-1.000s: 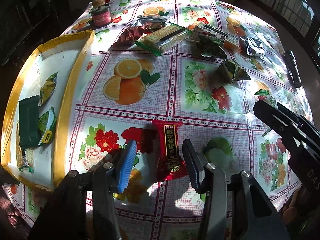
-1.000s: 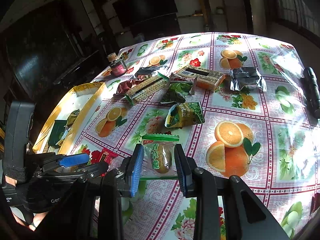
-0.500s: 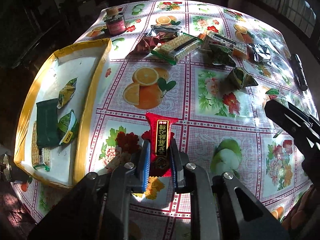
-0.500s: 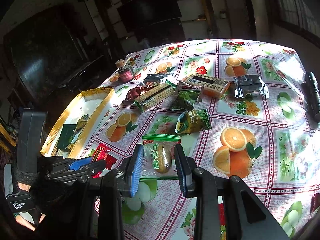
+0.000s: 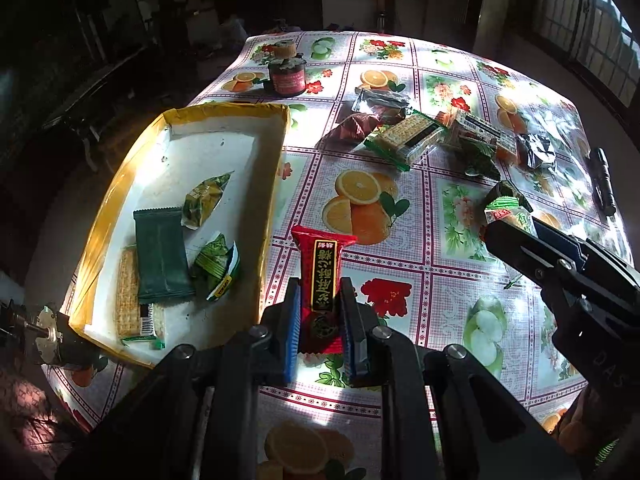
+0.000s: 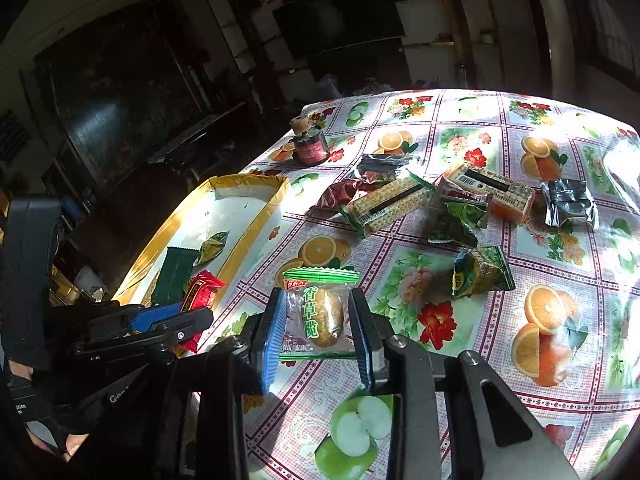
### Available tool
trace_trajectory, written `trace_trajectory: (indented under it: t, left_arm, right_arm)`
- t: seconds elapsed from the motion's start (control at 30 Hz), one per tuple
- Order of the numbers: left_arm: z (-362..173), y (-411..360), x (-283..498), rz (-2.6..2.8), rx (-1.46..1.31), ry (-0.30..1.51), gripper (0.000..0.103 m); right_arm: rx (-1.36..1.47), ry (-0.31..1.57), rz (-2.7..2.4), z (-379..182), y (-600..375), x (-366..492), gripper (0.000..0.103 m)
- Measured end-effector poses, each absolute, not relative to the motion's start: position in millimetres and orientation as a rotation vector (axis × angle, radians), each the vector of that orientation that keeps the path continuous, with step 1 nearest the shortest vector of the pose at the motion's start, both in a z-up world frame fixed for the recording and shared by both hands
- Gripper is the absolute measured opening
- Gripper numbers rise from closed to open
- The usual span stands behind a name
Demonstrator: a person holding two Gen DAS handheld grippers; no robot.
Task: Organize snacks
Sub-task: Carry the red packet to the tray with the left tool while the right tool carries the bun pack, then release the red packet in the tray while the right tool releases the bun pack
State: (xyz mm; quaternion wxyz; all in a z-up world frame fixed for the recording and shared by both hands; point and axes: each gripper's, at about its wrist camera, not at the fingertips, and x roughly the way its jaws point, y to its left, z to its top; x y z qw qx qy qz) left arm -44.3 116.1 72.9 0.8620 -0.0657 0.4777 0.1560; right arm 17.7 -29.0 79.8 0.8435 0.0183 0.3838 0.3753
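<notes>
Both wrist views close, facing forward, sharing tray (image 5: 276,168).

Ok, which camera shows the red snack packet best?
The left wrist view: the red snack packet sits centred between the left gripper fingers, label facing the camera. The right wrist view shows only its end, at an angle.

Clear green-edged packet (image 6: 316,316) reads 香草脆 — last character perhaps misread.
</notes>
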Motion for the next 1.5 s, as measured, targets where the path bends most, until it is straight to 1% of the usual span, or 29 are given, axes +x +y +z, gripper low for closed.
trace_trajectory:
  t: [0.7, 0.97, 1.23, 1.43, 1.5]
  left_arm:
    - [76.4, 209.9, -71.4, 0.482, -0.243, 0.973, 0.019]
    - [63.1, 250.6, -73.9, 0.532, -0.316, 0.997, 0.019]
    - [46.9, 266.4, -69.5, 0.543, -0.346, 1.029, 0.019]
    - [44.1, 271.2, -67.2, 0.548, -0.352, 1.031, 0.020]
    - [44.6, 272.4, -67.7, 0.555, -0.355, 1.026, 0.022]
  right_arm:
    - [-0.027, 0.815, 0.984, 83.3, 75.8, 13.9, 0.031]
    - [-0.078, 0.842, 1.054, 73.1, 132.6, 15.9, 0.031]
    - [-0.123, 0.898, 1.047, 47.3, 164.2, 27.7, 0.031]
    - [-0.147, 0.912, 1.047, 40.6, 170.9, 28.6, 0.033]
    - [-0.149, 0.906, 1.050, 40.8, 171.2, 27.0, 0.033]
